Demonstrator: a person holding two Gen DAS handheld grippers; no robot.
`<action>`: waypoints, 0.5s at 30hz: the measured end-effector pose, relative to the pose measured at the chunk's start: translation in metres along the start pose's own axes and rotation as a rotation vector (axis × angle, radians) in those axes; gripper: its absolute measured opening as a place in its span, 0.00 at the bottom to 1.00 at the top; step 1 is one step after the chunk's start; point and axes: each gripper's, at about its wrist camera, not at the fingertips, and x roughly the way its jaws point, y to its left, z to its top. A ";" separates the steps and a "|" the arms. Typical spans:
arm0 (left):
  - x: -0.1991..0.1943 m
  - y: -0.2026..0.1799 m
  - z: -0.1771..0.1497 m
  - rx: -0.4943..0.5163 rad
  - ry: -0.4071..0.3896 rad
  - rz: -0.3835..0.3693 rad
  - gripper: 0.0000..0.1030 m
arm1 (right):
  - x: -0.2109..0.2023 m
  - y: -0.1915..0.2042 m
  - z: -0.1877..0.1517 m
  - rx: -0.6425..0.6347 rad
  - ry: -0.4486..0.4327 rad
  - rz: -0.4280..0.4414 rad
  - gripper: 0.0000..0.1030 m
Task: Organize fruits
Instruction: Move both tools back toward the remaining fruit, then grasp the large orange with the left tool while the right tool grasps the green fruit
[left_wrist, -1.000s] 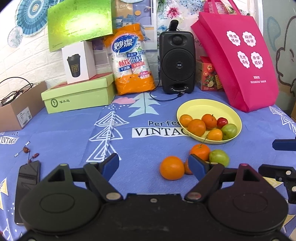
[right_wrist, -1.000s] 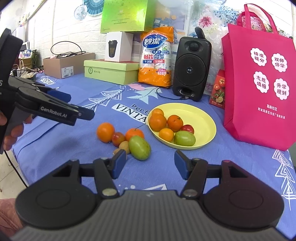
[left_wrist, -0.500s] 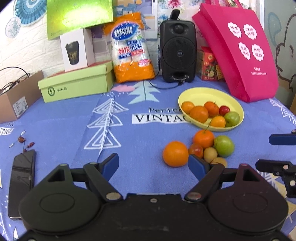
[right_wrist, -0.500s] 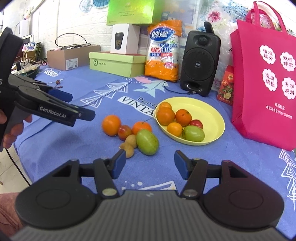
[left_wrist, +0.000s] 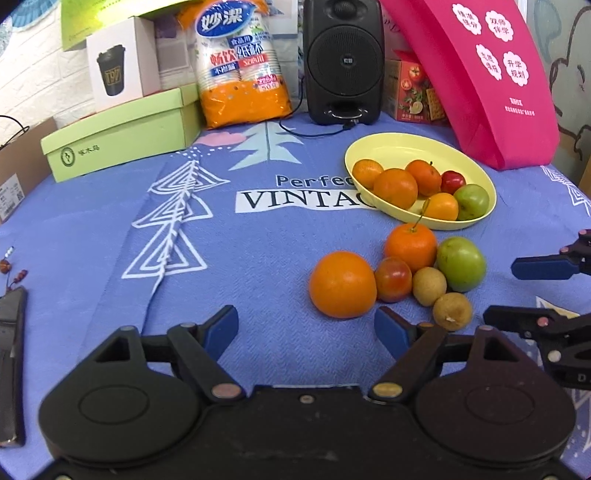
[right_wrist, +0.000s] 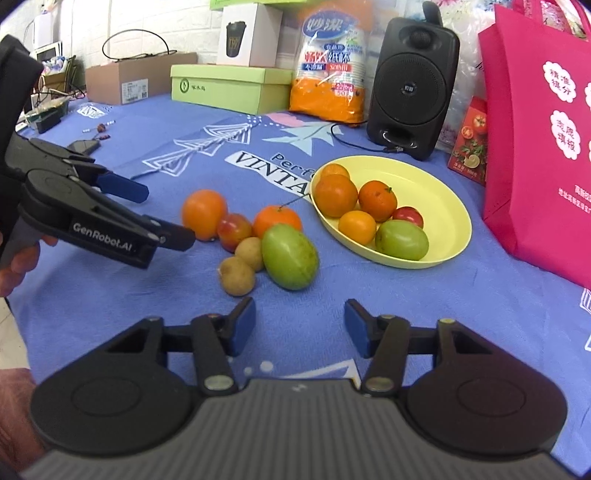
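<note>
I see a woven blue cloth (left_wrist: 258, 258) over the tabletop, matt and slightly ribbed. The yellow plate (left_wrist: 388, 151) looks like smooth plastic with a soft sheen. The big orange (left_wrist: 341, 284) has a finely pebbled skin — the green fruit (right_wrist: 290, 256) beside the cluster is smooth and waxy. The two brown fruits (right_wrist: 236, 275) look dull and rough. The left hand-held gripper (left_wrist: 306, 330) is matt black plastic with small metal pins; the pink bag (left_wrist: 480, 74) is non-woven fabric.
</note>
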 end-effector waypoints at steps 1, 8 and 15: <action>0.004 0.000 0.000 0.003 0.004 0.000 0.79 | 0.004 -0.001 0.001 0.000 0.003 0.001 0.46; 0.021 -0.002 0.005 0.009 0.010 -0.005 0.79 | 0.026 -0.003 0.012 -0.022 0.020 0.017 0.43; 0.033 -0.001 0.012 0.008 -0.005 -0.009 0.79 | 0.042 0.001 0.024 -0.044 0.022 0.044 0.43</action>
